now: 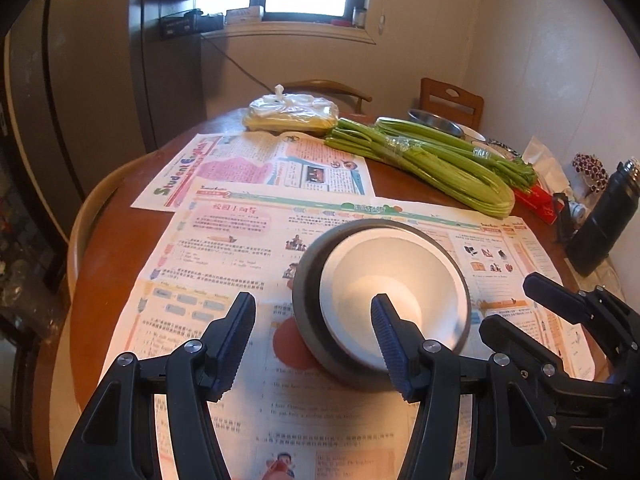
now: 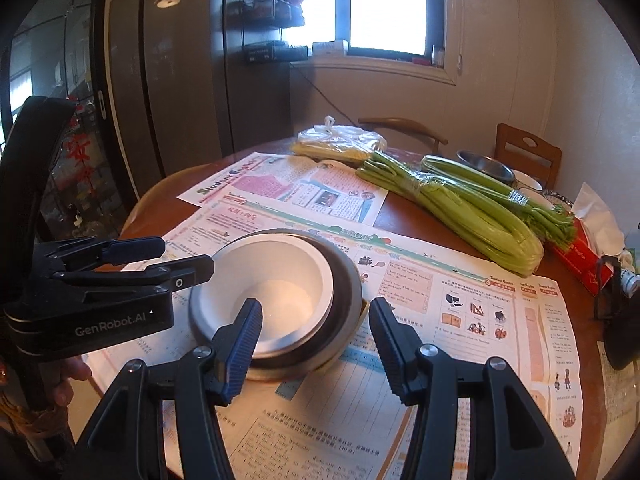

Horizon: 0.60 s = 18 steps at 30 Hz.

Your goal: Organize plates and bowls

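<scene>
Left wrist view: left gripper hangs above the round wooden bench, fingers parted wide with nothing between the pads. One finger overlaps the white bowl in the picture only, with no grip on it. The white bowl sits nested, off-centre, inside a grey bowl; the stack rests on a spread newspaper near the bench middle. The right gripper enters at the right edge, just beside the stack.

Right wrist view: right gripper likewise stands open and empty, its left finger over the near rim of the white bowl, the right finger over bare paper. A pale yellow edge shows under the grey bowl; what it belongs to cannot be told.

Open room: newspaper to the near side and right of the stack is bare. The far right of the bench is crowded: celery bunches, a metal bowl, a red tissue box, a dark flask. A bagged item lies at the far edge. Chair backs ring the bench rim.
</scene>
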Each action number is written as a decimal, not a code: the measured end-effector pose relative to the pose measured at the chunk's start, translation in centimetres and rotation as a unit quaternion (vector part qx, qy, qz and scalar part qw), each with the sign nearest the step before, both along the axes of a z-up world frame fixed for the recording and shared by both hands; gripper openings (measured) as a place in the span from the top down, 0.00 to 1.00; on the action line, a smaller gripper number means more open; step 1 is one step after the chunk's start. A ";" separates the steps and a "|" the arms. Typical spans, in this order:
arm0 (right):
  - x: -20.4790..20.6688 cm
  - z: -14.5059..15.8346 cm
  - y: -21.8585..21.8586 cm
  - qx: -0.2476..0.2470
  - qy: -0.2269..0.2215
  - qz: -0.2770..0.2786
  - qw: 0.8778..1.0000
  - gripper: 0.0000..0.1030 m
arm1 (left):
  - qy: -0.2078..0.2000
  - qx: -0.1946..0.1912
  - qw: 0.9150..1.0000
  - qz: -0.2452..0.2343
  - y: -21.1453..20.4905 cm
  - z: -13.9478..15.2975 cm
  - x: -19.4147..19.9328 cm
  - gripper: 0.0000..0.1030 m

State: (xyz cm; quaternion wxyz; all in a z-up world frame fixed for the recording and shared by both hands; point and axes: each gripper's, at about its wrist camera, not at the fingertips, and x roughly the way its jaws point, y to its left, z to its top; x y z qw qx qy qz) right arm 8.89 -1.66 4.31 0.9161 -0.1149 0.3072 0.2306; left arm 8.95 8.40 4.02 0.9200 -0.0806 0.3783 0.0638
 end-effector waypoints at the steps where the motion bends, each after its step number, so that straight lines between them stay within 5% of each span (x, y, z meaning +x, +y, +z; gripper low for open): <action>1: -0.3 0.0 -0.1 -0.001 -0.002 -0.001 1.000 0.46 | -0.002 0.001 1.000 0.000 -0.2 0.1 -0.4 0.40; 18: -5.3 -2.5 -3.5 0.010 0.004 -0.018 1.000 0.44 | -0.008 0.005 1.000 -0.004 -4.0 -1.9 -6.3 0.40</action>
